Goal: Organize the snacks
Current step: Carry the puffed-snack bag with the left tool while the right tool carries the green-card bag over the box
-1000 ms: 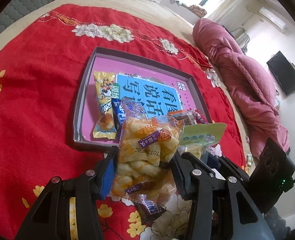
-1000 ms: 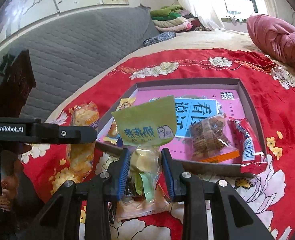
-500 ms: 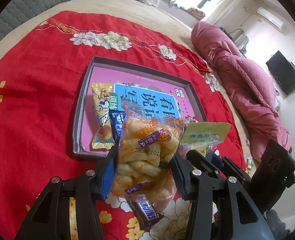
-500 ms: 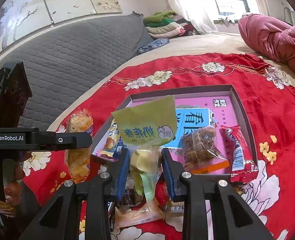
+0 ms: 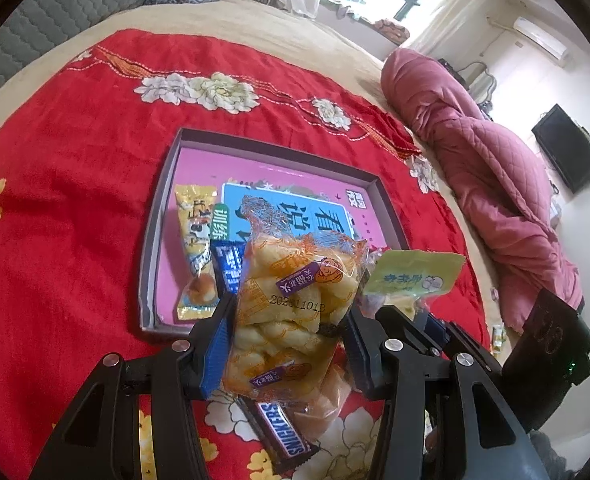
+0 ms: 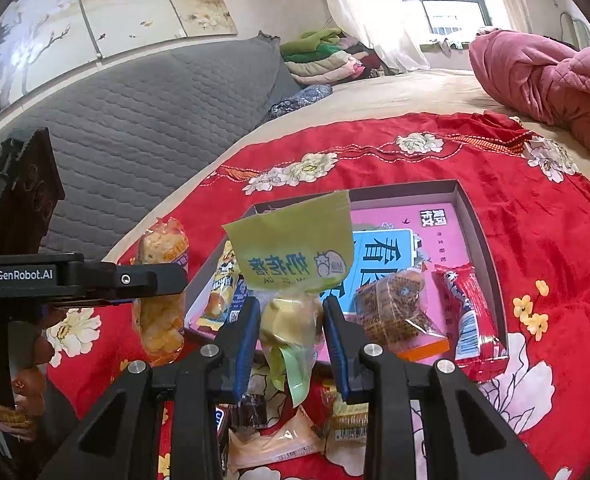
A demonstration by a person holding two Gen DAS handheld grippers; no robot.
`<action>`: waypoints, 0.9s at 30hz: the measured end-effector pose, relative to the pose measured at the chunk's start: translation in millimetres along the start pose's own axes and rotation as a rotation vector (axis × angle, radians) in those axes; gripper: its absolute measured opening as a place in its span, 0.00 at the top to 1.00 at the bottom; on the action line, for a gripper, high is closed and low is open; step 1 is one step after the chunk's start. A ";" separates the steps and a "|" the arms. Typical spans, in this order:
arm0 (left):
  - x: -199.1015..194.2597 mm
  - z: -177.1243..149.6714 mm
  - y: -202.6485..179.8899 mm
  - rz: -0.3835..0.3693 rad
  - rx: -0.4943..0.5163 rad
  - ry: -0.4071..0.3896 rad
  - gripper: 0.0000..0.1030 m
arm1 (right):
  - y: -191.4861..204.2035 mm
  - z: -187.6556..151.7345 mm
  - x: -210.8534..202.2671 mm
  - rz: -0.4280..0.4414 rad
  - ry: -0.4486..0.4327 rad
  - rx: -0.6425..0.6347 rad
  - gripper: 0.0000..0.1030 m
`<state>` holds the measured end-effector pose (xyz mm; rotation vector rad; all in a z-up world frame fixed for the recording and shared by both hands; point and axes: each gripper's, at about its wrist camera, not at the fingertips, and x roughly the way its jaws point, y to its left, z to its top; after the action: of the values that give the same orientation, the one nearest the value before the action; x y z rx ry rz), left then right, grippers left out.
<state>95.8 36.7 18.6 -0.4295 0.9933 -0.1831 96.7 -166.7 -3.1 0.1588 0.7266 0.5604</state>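
L claw (image 5: pixel 289 334) clamped on clear bag of yellow twisted pastry (image 5: pixel 295 300), blue pads pressing both sides, bag held upright above the red floral cloth (image 5: pixel 75 168) on the bed. R claw (image 6: pixel 291 332) pinched narrow on a green-topped snack bag (image 6: pixel 295 256), green header flaring up at 12 o'clock above the pads, clear tail hanging below. Both bags are off the cloth, near the front edge of the shallow box tray (image 5: pixel 147 264), not in it. Tray w/ pink liner and blue printed card (image 5: pixel 323 216). In tray: yellow snack packet (image 5: pixel 197 240) along left wall, blue wrapper (image 5: pixel 227 264) just beside it at 3 o'clock; in R view, clear pack of brown biscuits (image 6: pixel 395 308) at right front, red packet (image 6: pixel 469 312) lying over the front rim beside it at 3 o'clock. Snickers bar (image 5: pixel 283 436) on cloth under L claw. A few more wrapped snacks on cloth below R claw, details unclear. Pink quilt (image 5: pixel 495 168) at 2 o'clock.
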 end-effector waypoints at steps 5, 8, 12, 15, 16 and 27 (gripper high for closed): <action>1.0 9.1 -1.2 0.003 -0.001 -0.015 0.50 | -4.7 5.2 -1.6 -0.004 -0.016 0.017 0.68; 0.3 13.3 -0.9 0.003 -0.003 -0.024 0.50 | -8.2 6.4 -3.3 -0.013 -0.026 0.024 0.68; 2.0 18.2 2.1 0.014 -0.012 -0.031 0.50 | -13.6 10.0 -1.6 -0.021 -0.031 0.038 0.68; 5.1 21.5 7.5 0.017 -0.030 -0.034 0.50 | -16.5 11.6 -2.0 -0.027 -0.037 0.047 0.68; 6.6 23.1 9.0 0.022 -0.032 -0.035 0.50 | -17.2 12.5 -1.5 -0.029 -0.038 0.048 0.68; 30.0 30.3 13.7 0.072 -0.035 -0.026 0.50 | -18.2 20.3 6.5 -0.044 -0.052 0.051 0.68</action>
<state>136.9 46.9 3.9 -0.4261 0.9857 -0.0951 122.1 -177.5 2.3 0.2039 0.6928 0.4944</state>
